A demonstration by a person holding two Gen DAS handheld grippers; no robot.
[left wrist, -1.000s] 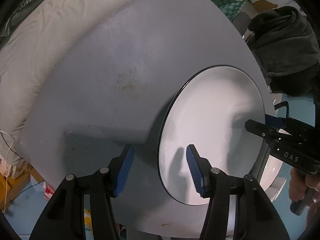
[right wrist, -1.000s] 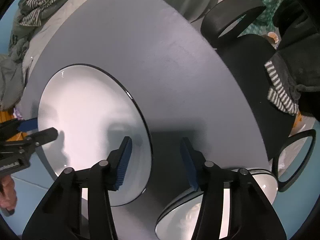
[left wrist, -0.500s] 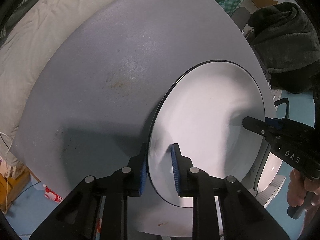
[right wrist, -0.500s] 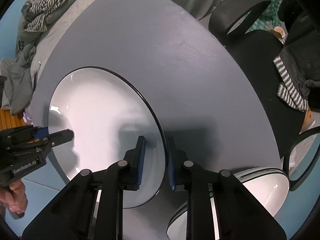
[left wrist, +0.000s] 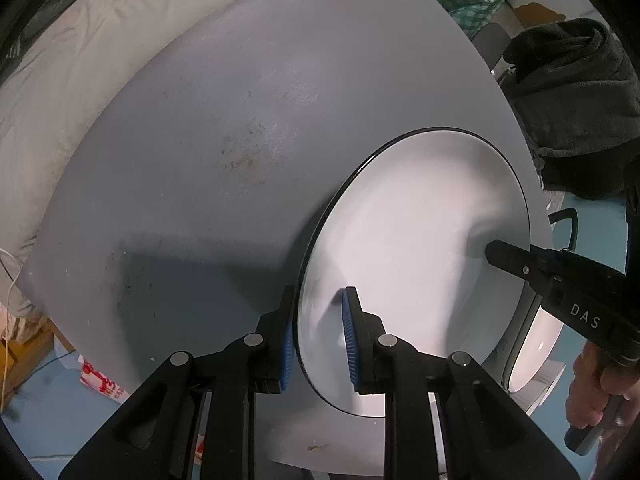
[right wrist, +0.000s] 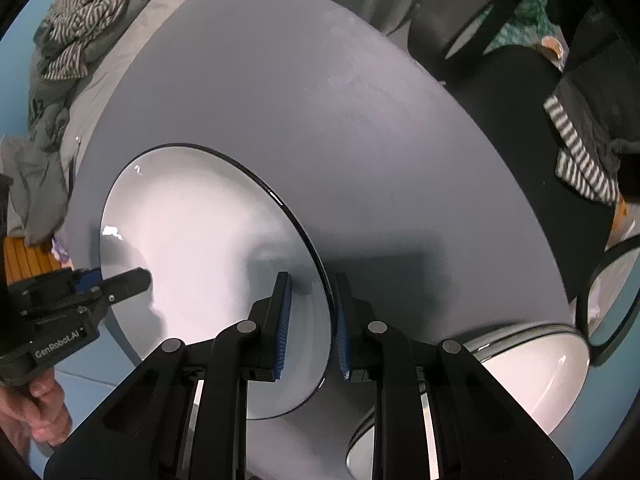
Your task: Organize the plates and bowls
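Observation:
A large white plate with a thin black rim (left wrist: 416, 240) is held above the round grey table (left wrist: 224, 128). My left gripper (left wrist: 318, 336) is shut on the plate's near-left rim. My right gripper (right wrist: 310, 316) is shut on the opposite rim of the same plate (right wrist: 200, 240). Each gripper shows in the other's view: the right one (left wrist: 560, 284) at the plate's far edge, the left one (right wrist: 80, 292) likewise. White bowls (right wrist: 520, 380) with black rims sit at the table's near right edge, partly hidden by my right gripper.
A bed with pale bedding (left wrist: 60, 80) lies beyond the table on the left. A black office chair (right wrist: 500, 60) with dark and striped clothes (right wrist: 580, 160) stands on the right. A red and white packet (left wrist: 100, 380) lies on the blue floor.
Both grippers went from open to shut on opposite rims of the large plate. The plate has risen slightly off the table since then.

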